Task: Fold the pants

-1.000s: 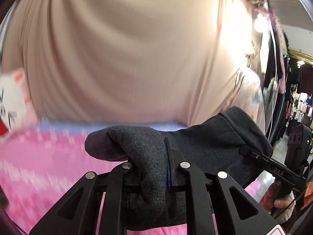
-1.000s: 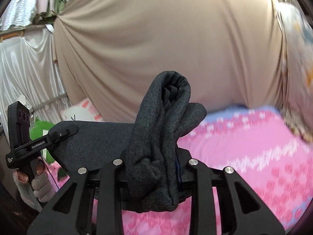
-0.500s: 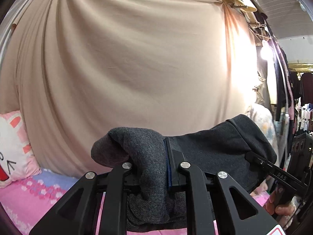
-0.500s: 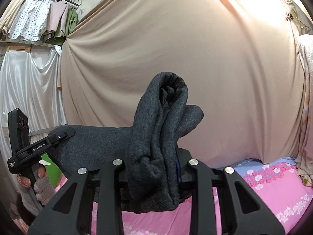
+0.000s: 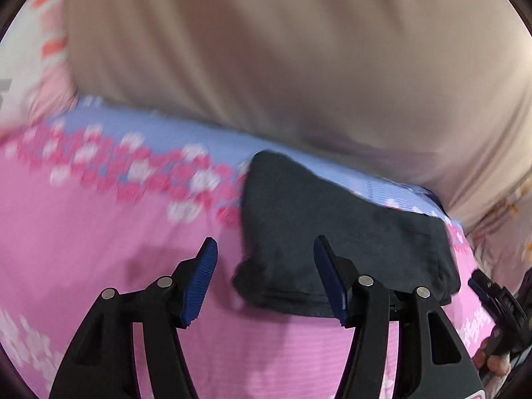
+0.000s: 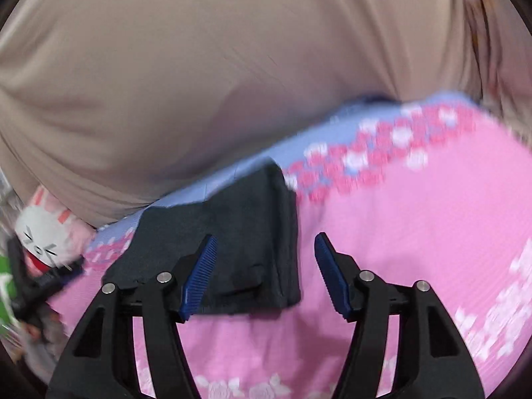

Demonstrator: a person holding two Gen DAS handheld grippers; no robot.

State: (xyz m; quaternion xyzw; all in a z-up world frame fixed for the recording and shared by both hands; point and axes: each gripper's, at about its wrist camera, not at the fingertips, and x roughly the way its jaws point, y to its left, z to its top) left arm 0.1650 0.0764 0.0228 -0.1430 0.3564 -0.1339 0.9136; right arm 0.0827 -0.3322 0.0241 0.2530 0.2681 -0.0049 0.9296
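The dark grey pants (image 5: pixel 335 232) lie folded in a flat bundle on the pink flowered bed cover (image 5: pixel 99 232). My left gripper (image 5: pixel 266 266) is open and empty, just short of the bundle's left near corner. In the right wrist view the pants (image 6: pixel 239 232) lie to the left, and my right gripper (image 6: pixel 266 266) is open and empty over their right near edge. Both views are blurred.
A beige curtain (image 5: pixel 282 50) hangs behind the bed. A white and pink rabbit cushion (image 6: pixel 46 232) lies at the bed's left end. The other gripper and the hand holding it show at the right edge (image 5: pixel 498 316) of the left wrist view.
Both grippers held the pants up before the curtain. Now both have opened and let go, and the pants lie folded on the bed. Both views have tilted down.
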